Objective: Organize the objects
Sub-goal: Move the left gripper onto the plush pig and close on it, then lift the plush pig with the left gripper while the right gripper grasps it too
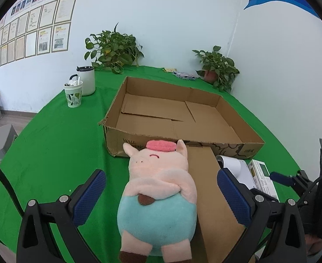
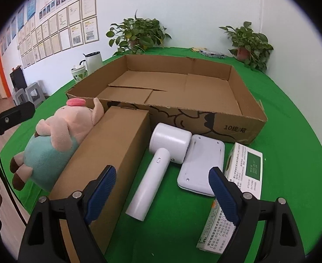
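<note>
The left gripper (image 1: 161, 188) has its blue-padded fingers (image 1: 90, 195) spread wide on either side of the plush pig (image 1: 158, 197), without touching it. The pig lies on its back on the green tablecloth (image 1: 51, 153), feet toward the camera, head against the near wall of the cardboard tray (image 1: 182, 118). Its body rests against the left side of a closed brown carton (image 2: 108, 160).

The right gripper (image 2: 163, 194) also has its fingers spread and grips nothing. Between its fingers lies a white hammer-shaped device (image 2: 158, 164), handle pointing toward the camera. Just right of the device lies a flat white rounded slab (image 2: 201, 162), touching the device's head. Under the right finger sits a white-and-green printed box (image 2: 244, 175); its text is Chinese and too small to read.

The cardboard tray is open-topped and contains no objects; only its folded bottom flaps show. Printing on its near wall reads "WALL" at the left end and "10" followed by Chinese characters at the right end, beside a black line drawing.

Beyond the tray, at left, stand a patterned paper cup (image 1: 73, 95) and a white lidded jug (image 1: 86, 80). Two potted plants (image 1: 112, 50) stand at the table's far edge. Framed documents (image 1: 40, 32) and portrait photos hang on the wall, unreadable.
</note>
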Action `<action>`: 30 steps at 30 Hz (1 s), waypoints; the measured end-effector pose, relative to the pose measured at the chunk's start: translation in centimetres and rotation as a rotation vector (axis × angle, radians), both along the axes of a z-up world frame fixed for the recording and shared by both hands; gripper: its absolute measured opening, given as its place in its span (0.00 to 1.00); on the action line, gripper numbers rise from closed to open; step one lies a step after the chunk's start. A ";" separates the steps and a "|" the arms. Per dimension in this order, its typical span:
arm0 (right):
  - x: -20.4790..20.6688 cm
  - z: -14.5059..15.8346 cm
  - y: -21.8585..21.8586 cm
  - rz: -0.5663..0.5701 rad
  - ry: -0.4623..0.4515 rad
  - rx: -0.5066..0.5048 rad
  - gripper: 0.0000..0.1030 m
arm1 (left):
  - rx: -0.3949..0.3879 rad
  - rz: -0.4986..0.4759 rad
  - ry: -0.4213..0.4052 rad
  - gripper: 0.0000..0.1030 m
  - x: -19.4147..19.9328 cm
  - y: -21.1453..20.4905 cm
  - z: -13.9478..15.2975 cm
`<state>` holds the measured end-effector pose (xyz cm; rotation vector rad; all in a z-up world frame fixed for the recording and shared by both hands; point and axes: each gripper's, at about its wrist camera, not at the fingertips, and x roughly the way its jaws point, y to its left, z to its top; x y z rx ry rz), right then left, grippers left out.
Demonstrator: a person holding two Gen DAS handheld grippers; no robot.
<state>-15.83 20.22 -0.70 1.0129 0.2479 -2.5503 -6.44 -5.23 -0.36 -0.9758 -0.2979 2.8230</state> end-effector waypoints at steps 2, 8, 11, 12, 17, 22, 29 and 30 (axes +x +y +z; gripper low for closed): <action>0.4 0.8 -0.6 0.057 0.034 0.009 0.84 | 0.021 -0.023 -0.036 0.99 0.0 -0.4 -0.9; 2.1 3.5 -1.9 0.253 0.122 -0.012 0.84 | 0.065 -0.080 -0.138 0.98 -0.8 0.0 -4.5; 2.3 4.1 -2.4 0.312 0.121 -0.030 0.84 | 0.039 -0.078 -0.145 0.98 -1.6 0.3 -5.6; 2.2 4.2 -2.5 0.323 0.113 -0.039 0.84 | 0.038 -0.077 -0.164 0.97 -1.9 0.4 -6.1; 1.7 4.4 -3.4 0.358 0.053 -0.095 0.84 | 0.069 -0.084 -0.203 0.88 -2.7 0.3 -8.1; 1.1 4.8 -4.9 0.413 -0.013 -0.168 0.84 | 0.109 -0.078 -0.199 0.79 -2.0 -1.0 -8.0; 0.4 5.0 -9.0 0.520 -0.092 -0.179 0.84 | 0.082 -0.009 -0.204 0.78 1.6 -4.1 -7.2; 0.4 5.0 -9.9 0.539 -0.098 -0.174 0.84 | 0.082 0.002 -0.205 0.78 2.2 -4.6 -7.2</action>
